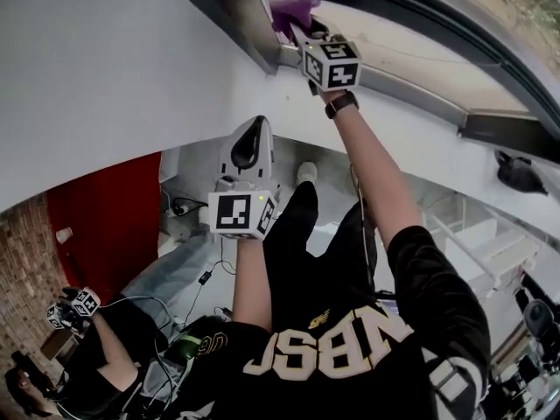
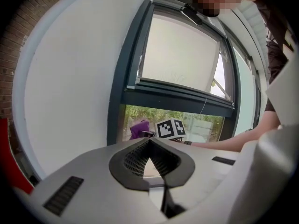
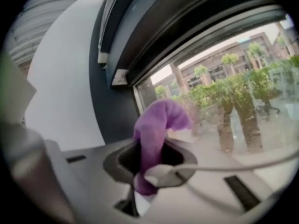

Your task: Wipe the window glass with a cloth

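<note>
Black cables (image 1: 213, 274) lie across the pale floor (image 1: 162, 278).

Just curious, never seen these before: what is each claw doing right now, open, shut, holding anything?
Left gripper: shut, nothing between its jaws.
Right gripper: shut on the purple cloth.

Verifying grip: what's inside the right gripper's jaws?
A purple cloth, clamped in the right gripper; its free end sticks up toward the window glass. The pinched part is covered by the jaws.

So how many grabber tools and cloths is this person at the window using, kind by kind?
Grippers: 2 (left gripper, right gripper)
Purple cloth: 1, clamped in the right gripper
Total: 3
</note>
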`<state>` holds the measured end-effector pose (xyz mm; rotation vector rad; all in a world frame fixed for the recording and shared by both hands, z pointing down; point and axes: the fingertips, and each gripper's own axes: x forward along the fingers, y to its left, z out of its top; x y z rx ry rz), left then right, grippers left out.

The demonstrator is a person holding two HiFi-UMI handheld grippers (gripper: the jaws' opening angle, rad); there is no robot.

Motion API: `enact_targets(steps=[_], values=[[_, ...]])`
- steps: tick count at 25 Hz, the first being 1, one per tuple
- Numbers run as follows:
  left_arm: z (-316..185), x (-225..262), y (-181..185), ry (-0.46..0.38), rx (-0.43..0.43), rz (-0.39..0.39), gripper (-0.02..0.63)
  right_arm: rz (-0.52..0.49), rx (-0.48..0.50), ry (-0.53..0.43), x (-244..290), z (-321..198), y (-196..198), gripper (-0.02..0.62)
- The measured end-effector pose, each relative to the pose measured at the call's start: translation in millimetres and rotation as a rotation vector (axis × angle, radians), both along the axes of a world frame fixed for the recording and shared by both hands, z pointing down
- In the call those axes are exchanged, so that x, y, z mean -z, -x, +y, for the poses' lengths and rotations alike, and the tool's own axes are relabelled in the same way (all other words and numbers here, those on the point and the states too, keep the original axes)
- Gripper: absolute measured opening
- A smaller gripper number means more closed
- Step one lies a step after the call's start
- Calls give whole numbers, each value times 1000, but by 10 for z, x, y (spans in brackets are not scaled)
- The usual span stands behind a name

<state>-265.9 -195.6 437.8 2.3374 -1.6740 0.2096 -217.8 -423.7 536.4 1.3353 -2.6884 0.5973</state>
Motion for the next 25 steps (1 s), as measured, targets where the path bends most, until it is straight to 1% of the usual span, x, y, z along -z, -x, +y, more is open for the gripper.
enact_targets(steps=[2, 4, 9, 12, 14, 17, 19, 20, 22, 25], values=[[-114, -6, -162, 13, -30, 20, 18, -3, -64, 21, -48, 10, -390, 75], [-173, -42, -423, 24, -79, 37, 18, 2, -146, 31, -96, 86, -935, 75], [-167, -114, -1282, 45, -197, 56, 18, 25, -312, 53, -180, 358, -2345, 76], [-147, -133, -1889, 48, -281, 56, 18, 43, -434, 71, -219, 546, -3325, 75], [-119, -182, -2308, 51, -341, 55, 18, 27, -559, 93, -286, 697, -4088, 76], [-23, -272, -2852, 56, -422, 45, 18, -27, -796, 132, -423, 965, -5225, 76], [51, -320, -3143, 67, -450, 41, 18, -46, -920, 147, -471, 1130, -5825, 75], [91, -345, -3275, 74, -458, 44, 18, -50, -960, 151, -483, 1195, -6055, 75], [173, -401, -3512, 88, -476, 50, 18, -44, -1007, 156, -495, 1282, -6374, 75], [251, -435, -3747, 89, -502, 52, 18, -36, -1057, 162, -520, 1362, -6647, 76]])
